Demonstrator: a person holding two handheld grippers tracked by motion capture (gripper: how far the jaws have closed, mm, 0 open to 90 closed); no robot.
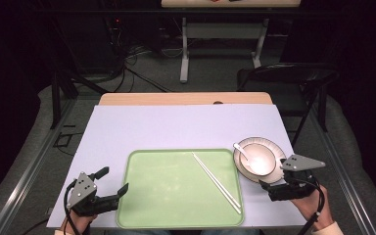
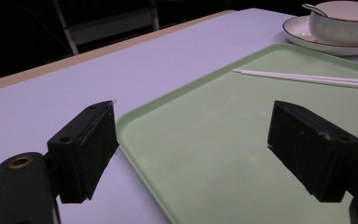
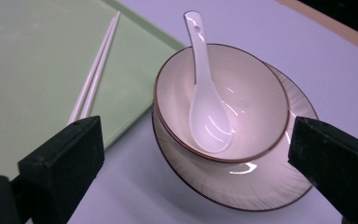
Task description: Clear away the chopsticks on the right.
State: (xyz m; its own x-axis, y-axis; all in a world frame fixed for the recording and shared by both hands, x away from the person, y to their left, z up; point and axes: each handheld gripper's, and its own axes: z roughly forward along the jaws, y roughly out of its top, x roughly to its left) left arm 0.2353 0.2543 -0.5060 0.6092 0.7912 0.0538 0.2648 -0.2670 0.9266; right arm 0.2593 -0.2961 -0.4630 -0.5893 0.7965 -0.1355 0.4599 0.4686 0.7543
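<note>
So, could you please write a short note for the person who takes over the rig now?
Left claw: open, holding nothing, at the left edge of the flat light-green plastic tray; its jaws stand either side of the tray's rim.
Right claw: open, holding nothing, just in front of the cream ceramic bowl.
The bowl sits on a cream saucer, right of the tray, with a white ceramic spoon inside it.
Two white chopsticks lie on the tray.
Done: chopsticks are on the tray.
Left, probably: move the bowl, saucer and spoon onto the tray.
</note>
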